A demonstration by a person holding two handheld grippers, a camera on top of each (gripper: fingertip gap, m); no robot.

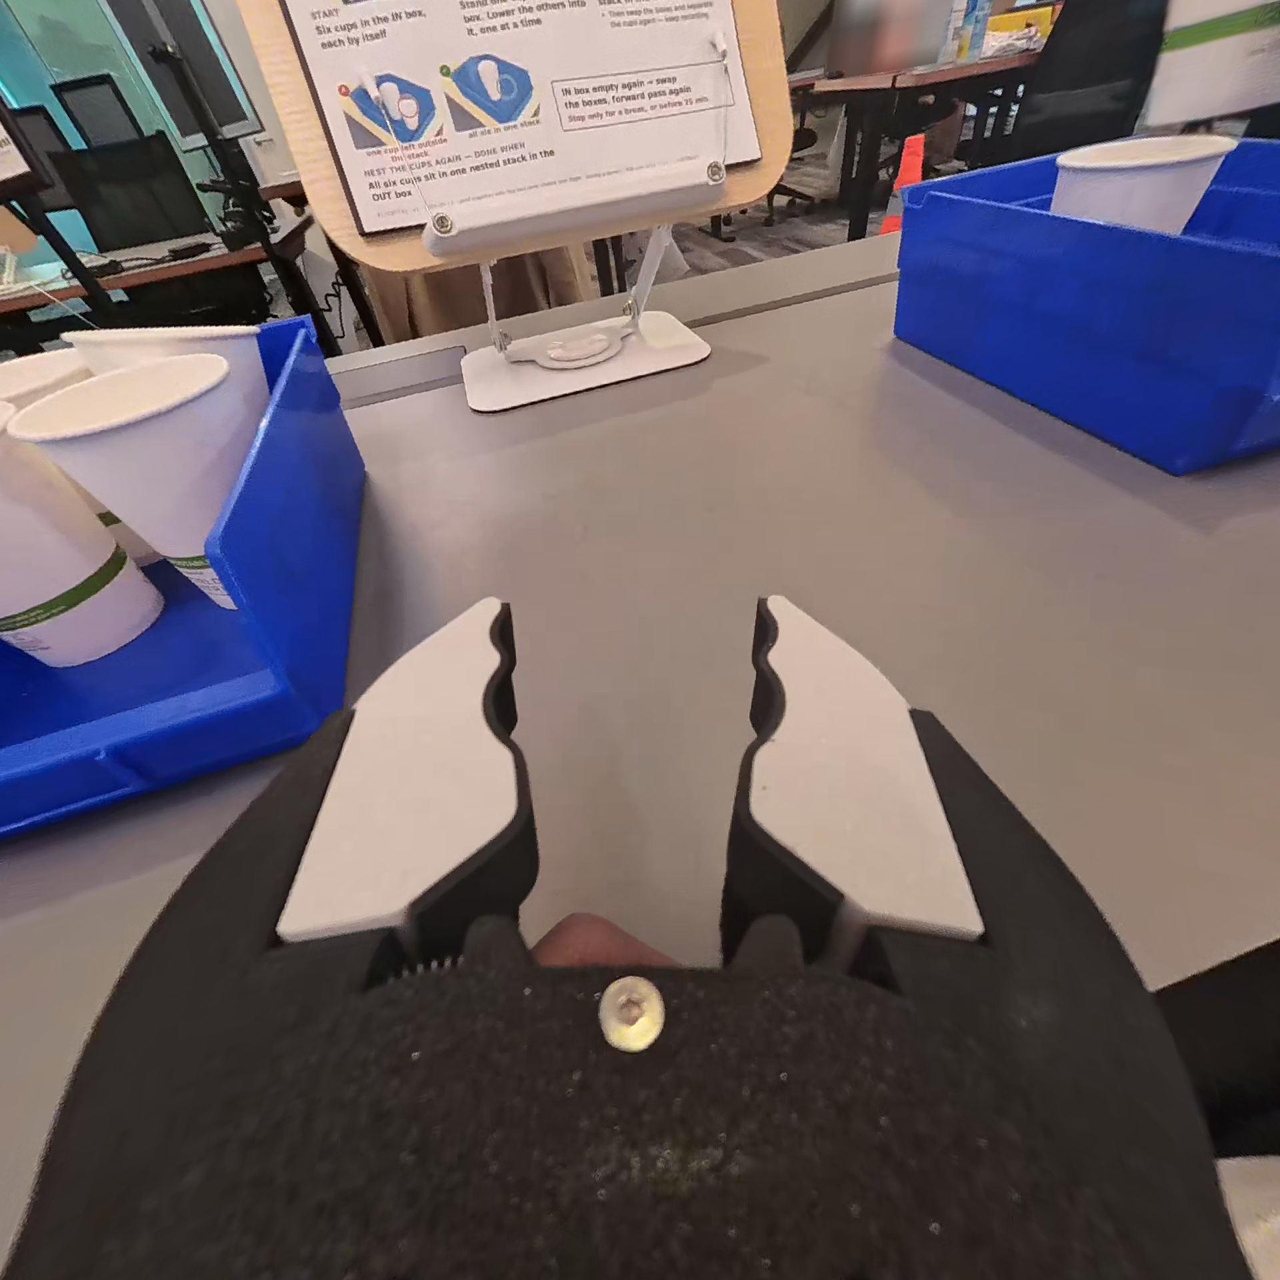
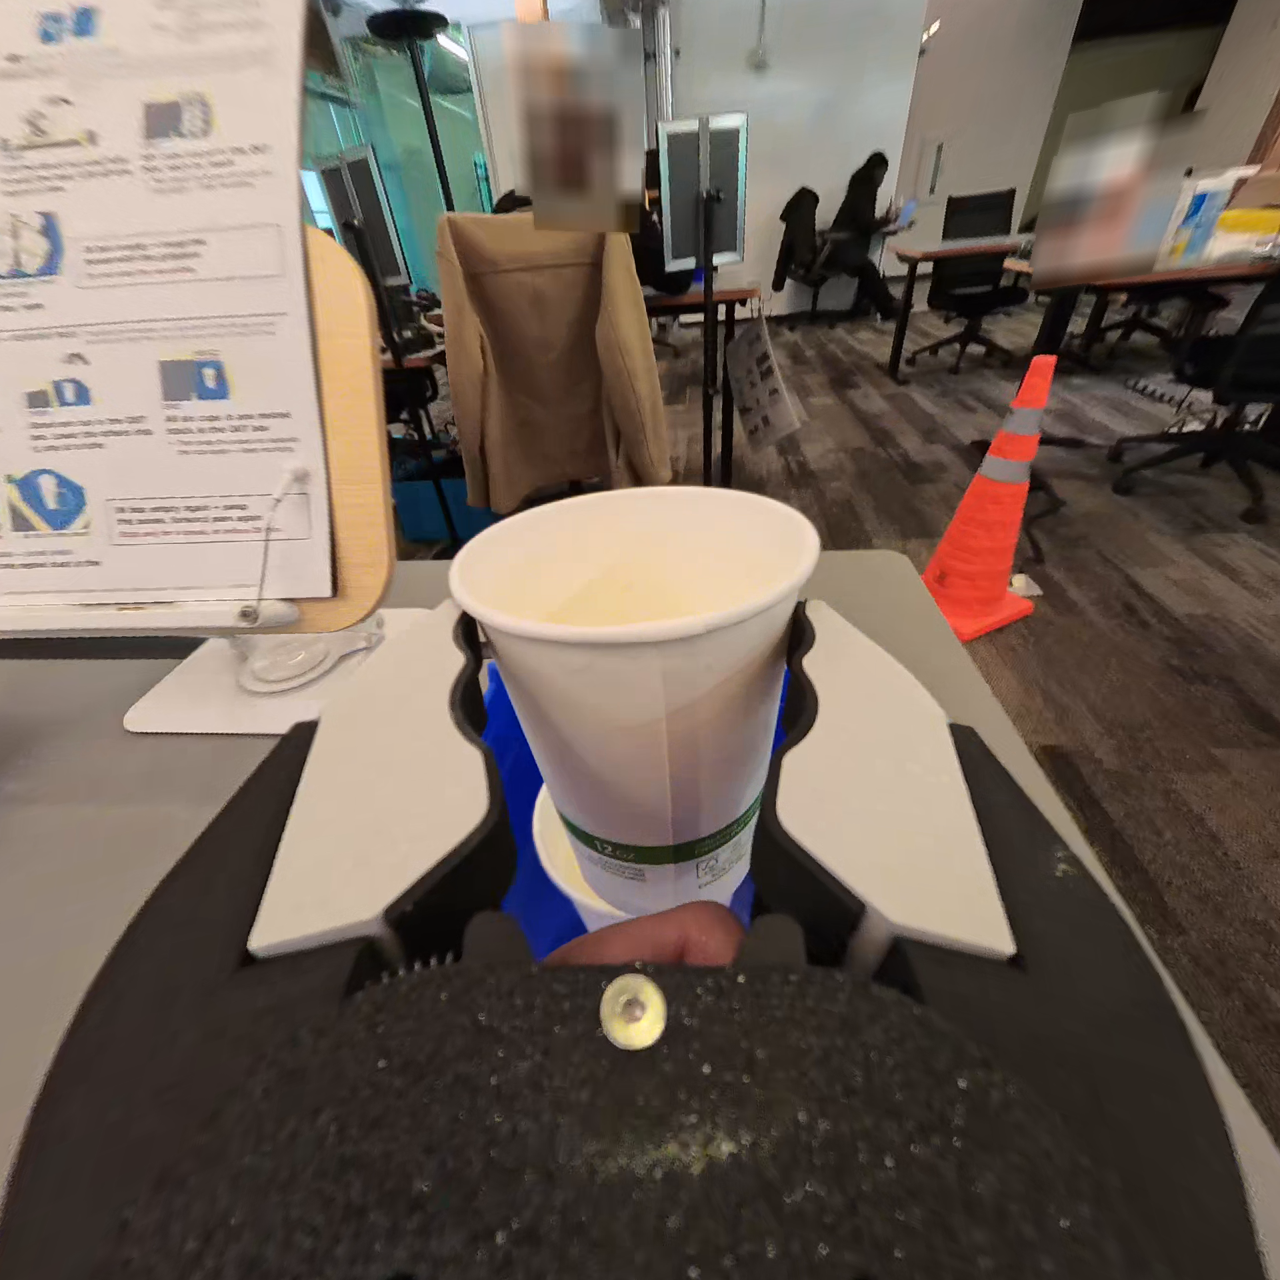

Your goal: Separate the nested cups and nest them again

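My right gripper [image 2: 632, 627] is shut on a white paper cup [image 2: 644, 699] with a green band, held just below its rim. The cup's base sits in the mouth of a second white cup [image 2: 562, 874] below it, inside a blue bin [image 2: 512, 748]. My left gripper [image 1: 634, 616] is open and empty, above the grey table [image 1: 692, 526]. In the left wrist view, several separate white cups [image 1: 145, 450] stand in a blue bin [image 1: 291, 554] at the left. A white cup [image 1: 1136, 181] shows in the blue bin [image 1: 1080, 346] at the far right.
An instruction sheet on a wooden board with a white stand [image 1: 589, 360] is at the table's far edge, and it also shows in the right wrist view [image 2: 159, 312]. An orange cone [image 2: 997, 512], chairs and desks are on the floor beyond the table.
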